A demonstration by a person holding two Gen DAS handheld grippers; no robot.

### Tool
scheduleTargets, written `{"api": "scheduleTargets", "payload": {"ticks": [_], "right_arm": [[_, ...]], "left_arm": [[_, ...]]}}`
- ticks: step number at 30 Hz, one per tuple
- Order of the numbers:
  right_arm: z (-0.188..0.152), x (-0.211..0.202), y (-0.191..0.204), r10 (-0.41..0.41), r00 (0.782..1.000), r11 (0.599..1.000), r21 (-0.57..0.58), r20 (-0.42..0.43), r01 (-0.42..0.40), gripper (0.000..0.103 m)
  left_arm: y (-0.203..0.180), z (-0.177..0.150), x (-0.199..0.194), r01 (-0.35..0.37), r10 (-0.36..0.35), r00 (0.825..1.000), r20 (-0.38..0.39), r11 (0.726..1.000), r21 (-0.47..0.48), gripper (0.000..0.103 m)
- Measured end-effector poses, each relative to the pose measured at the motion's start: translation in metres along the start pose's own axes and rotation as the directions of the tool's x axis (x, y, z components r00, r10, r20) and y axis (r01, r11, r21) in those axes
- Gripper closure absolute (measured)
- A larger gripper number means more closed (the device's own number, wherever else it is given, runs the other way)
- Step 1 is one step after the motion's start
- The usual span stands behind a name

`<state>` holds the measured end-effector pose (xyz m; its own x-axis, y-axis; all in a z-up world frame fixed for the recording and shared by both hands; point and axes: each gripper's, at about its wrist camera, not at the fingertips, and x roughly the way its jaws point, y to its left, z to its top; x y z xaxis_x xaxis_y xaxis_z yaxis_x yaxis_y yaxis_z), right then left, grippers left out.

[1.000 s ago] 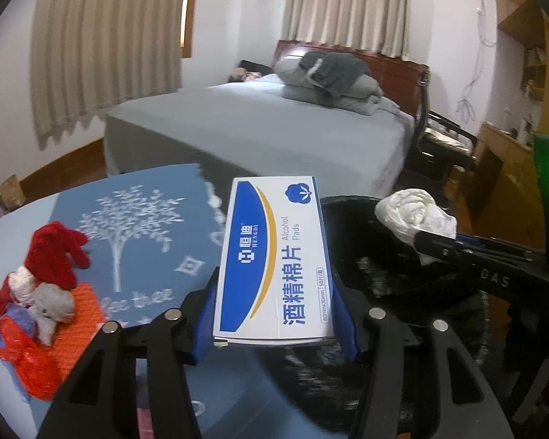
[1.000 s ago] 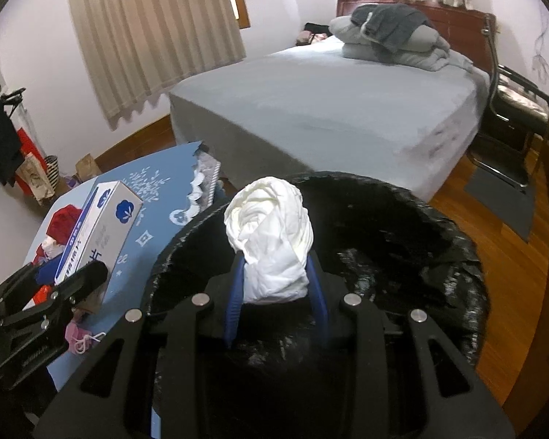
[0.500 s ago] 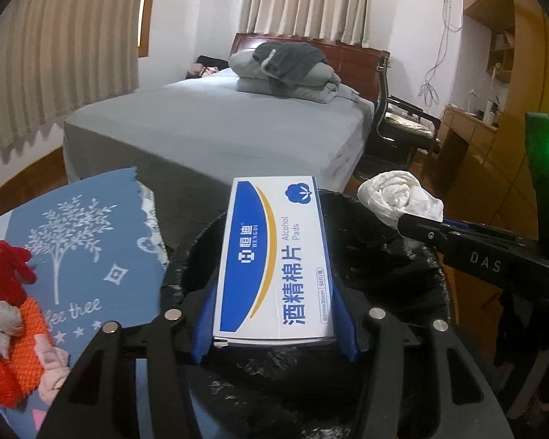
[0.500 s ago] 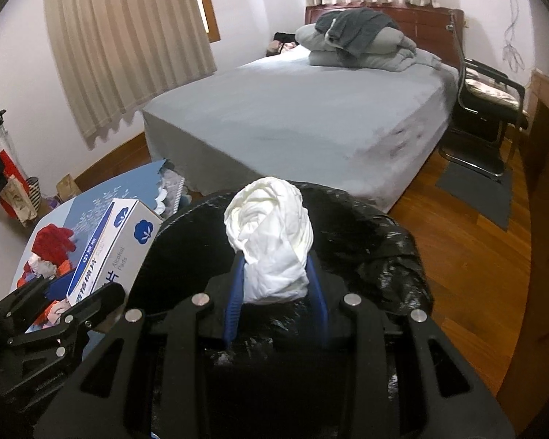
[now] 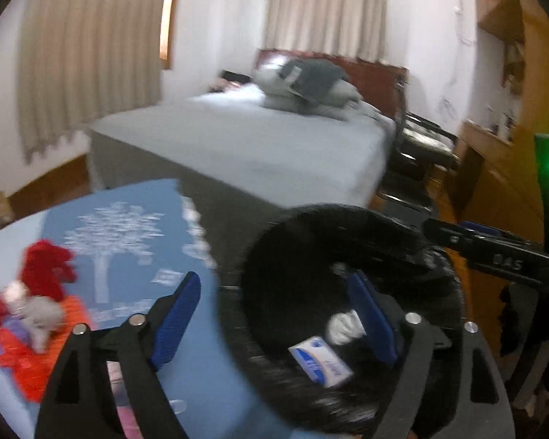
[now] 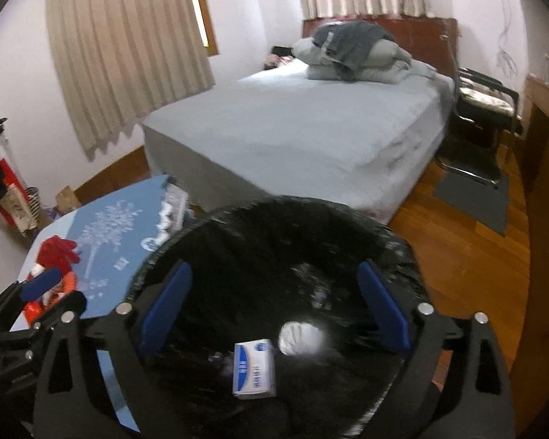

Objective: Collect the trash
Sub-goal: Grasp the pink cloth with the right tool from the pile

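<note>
A bin lined with a black bag (image 5: 347,230) (image 6: 274,219) stands below both grippers. Inside it lie a white and blue box of alcohol pads (image 5: 320,360) (image 6: 254,367) and a crumpled white wad (image 5: 342,327) (image 6: 298,336). My left gripper (image 5: 274,314) hangs over the bin's left rim, its jaws opening, with nothing between its blue pads. My right gripper (image 6: 274,307) is above the bin's middle, jaws opening too, and nothing is between them. A heap of red, orange and grey trash (image 5: 36,307) (image 6: 55,256) lies on the blue cloth.
A blue tablecloth with a white tree (image 5: 120,241) (image 6: 106,234) covers the table left of the bin. Behind stand a grey bed (image 5: 245,146) (image 6: 311,124), a black chair (image 6: 486,102) and wooden cabinets (image 5: 494,168) on the right. The floor is wood (image 6: 468,256).
Both grippers have opened. The box has dropped from the left one and the white wad from the right one, and both now lie in the bin. The left view swung back toward the table.
</note>
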<state>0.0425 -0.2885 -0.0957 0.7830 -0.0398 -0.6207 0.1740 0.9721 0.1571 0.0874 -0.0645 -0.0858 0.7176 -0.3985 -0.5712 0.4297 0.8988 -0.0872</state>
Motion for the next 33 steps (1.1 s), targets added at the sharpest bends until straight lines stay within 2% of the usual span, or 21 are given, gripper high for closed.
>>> {"api": "scheduleTargets", "payload": {"ticks": [2,6,10,15,22,25,33], "right_arm": [[0.004,0.001,0.012,0.034,0.999,0.999,-0.018,0.005,-0.034,0.01],[0.007,0.008,0.062,0.128,0.992,0.989,-0.081,0.005,-0.127,0.008],[0.004,0.017,0.106,0.207,0.978,0.97,-0.13,-0.014,-0.207,0.008],[-0.008,0.033,0.161,0.286,0.957,0.938,-0.191,-0.045,-0.289,0.008],[-0.031,0.057,0.21,0.344,0.931,0.899,-0.245,-0.119,-0.363,0.009],[-0.04,0.069,0.226,0.349,0.922,0.886,-0.261,-0.167,-0.382,0.021],[-0.065,0.095,0.257,0.349,0.899,0.858,-0.296,-0.266,-0.42,0.031]], "left_arm": [[0.016,-0.002,-0.01,-0.055,0.056,0.998,0.018,0.998,-0.019,0.017],[0.062,-0.012,-0.04,-0.196,0.201,0.978,0.05,0.977,-0.085,0.017],[0.107,-0.028,-0.06,-0.319,0.329,0.943,0.049,0.937,-0.142,0.016],[0.15,-0.052,-0.071,-0.414,0.423,0.906,0.011,0.891,-0.187,0.017],[0.19,-0.078,-0.075,-0.468,0.475,0.879,-0.035,0.847,-0.252,0.017],[0.2,-0.083,-0.076,-0.481,0.487,0.872,-0.048,0.836,-0.264,0.017],[0.217,-0.094,-0.073,-0.5,0.498,0.863,-0.082,0.82,-0.28,0.017]]}}
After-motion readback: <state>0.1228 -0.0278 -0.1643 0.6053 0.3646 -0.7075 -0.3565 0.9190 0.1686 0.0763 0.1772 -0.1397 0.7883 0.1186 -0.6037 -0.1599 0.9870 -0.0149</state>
